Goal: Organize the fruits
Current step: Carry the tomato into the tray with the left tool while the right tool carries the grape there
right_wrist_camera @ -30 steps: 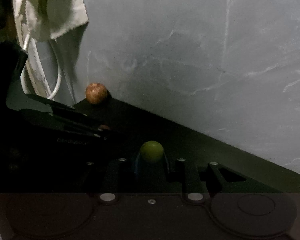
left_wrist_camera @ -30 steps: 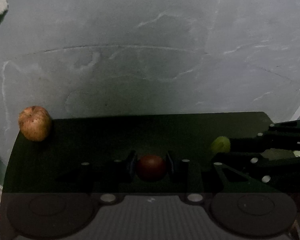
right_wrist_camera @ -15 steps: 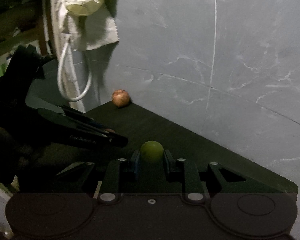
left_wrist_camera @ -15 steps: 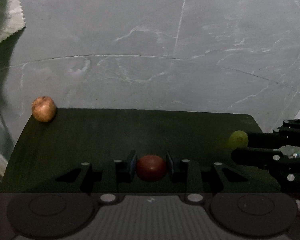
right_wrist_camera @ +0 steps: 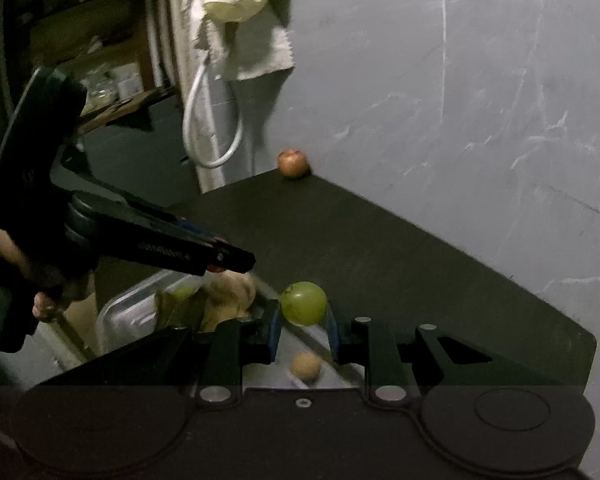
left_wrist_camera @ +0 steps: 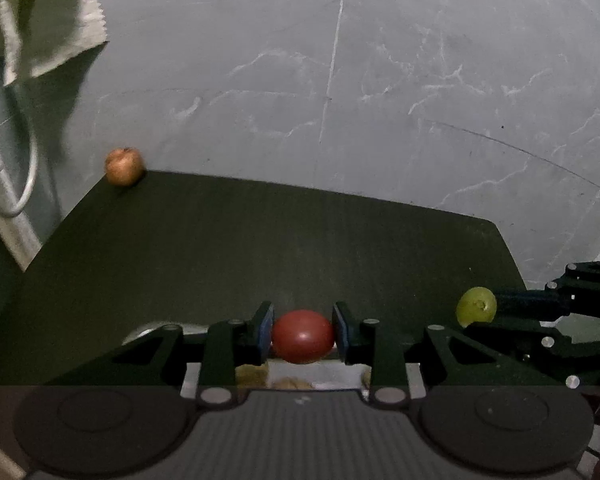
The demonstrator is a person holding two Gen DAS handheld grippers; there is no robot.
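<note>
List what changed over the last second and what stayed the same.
Both tongs pulled back from the wall and rose, now carrying their fruit above a clear container of fruit at the near table edge. The left tongs still clamp the red fruit; the right tongs still clamp the green fruit. The brown fruit stays in the table's far corner.

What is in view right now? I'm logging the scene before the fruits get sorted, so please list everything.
red fruit: 1, red, clamped in the left gripper
green fruit: 1, green, clamped in the right gripper
brown apple: 1, reddish brown, far corner of the table by the wall
table: 1, dark
tray: 1, pale, below the grippers, holding tan fruits
cloth: 1, cream, hanging at left
hose: 1, white, looped under the cloth
left gripper: shut
right gripper: shut
</note>
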